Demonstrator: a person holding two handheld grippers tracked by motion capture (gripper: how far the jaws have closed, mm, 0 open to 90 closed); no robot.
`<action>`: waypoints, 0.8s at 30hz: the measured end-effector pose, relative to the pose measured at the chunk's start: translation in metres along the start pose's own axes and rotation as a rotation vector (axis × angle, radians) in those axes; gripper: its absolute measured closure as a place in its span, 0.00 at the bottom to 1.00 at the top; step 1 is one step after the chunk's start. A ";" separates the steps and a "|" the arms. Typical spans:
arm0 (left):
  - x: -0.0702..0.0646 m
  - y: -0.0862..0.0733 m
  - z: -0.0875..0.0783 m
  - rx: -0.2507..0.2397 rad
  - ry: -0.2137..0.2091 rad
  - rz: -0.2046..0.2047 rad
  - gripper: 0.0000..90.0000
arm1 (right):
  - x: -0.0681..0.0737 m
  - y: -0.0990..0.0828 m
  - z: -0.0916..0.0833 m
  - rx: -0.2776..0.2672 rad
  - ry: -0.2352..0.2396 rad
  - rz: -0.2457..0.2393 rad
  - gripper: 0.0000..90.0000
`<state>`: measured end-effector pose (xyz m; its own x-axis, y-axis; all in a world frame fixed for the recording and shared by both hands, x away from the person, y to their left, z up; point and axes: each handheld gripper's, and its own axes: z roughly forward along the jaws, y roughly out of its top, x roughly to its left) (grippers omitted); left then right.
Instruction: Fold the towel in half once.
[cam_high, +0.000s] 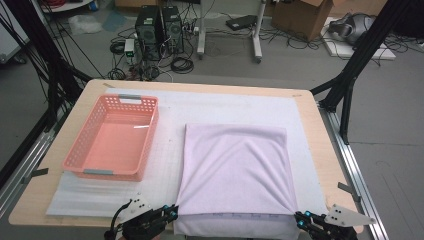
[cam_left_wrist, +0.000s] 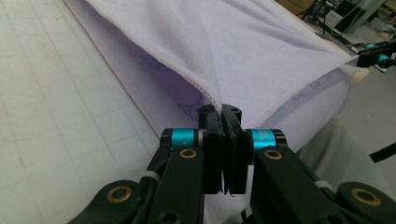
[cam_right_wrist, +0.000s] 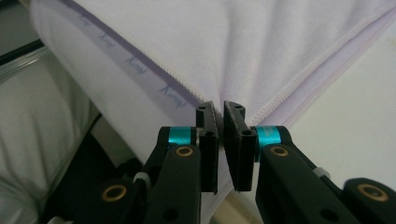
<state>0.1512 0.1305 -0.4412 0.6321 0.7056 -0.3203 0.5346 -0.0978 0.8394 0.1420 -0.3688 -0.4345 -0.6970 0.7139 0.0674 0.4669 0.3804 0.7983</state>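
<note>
the lilac towel (cam_high: 234, 167) lies folded on the white mat (cam_high: 170, 170) right of the pink basket (cam_high: 114, 137). the left gripper (cam_left_wrist: 220, 112) and right gripper (cam_right_wrist: 220, 108) each pinch a near corner of its top layer, so a fold looks underway; next, both corners likely need carrying evenly toward the far edge.

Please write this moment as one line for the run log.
left gripper: shut on towel corner | right gripper: shut on other near corner | towel: folded, near edge pinched | basket: left of towel
</note>
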 end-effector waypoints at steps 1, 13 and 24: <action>-0.001 -0.001 -0.001 -0.004 -0.003 0.008 0.96 | 0.001 -0.002 -0.001 0.002 0.008 0.006 0.93; 0.029 0.021 0.025 -0.038 0.027 -0.045 0.58 | -0.020 0.011 0.006 -0.071 -0.136 0.166 0.79; 0.021 0.015 0.056 0.079 0.064 -0.010 0.93 | -0.022 0.018 0.048 0.028 -0.169 0.171 0.95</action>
<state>0.2040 0.1047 -0.4602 0.5910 0.7498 -0.2975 0.5844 -0.1438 0.7986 0.1918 -0.3497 -0.4501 -0.5067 0.8566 0.0978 0.5868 0.2595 0.7670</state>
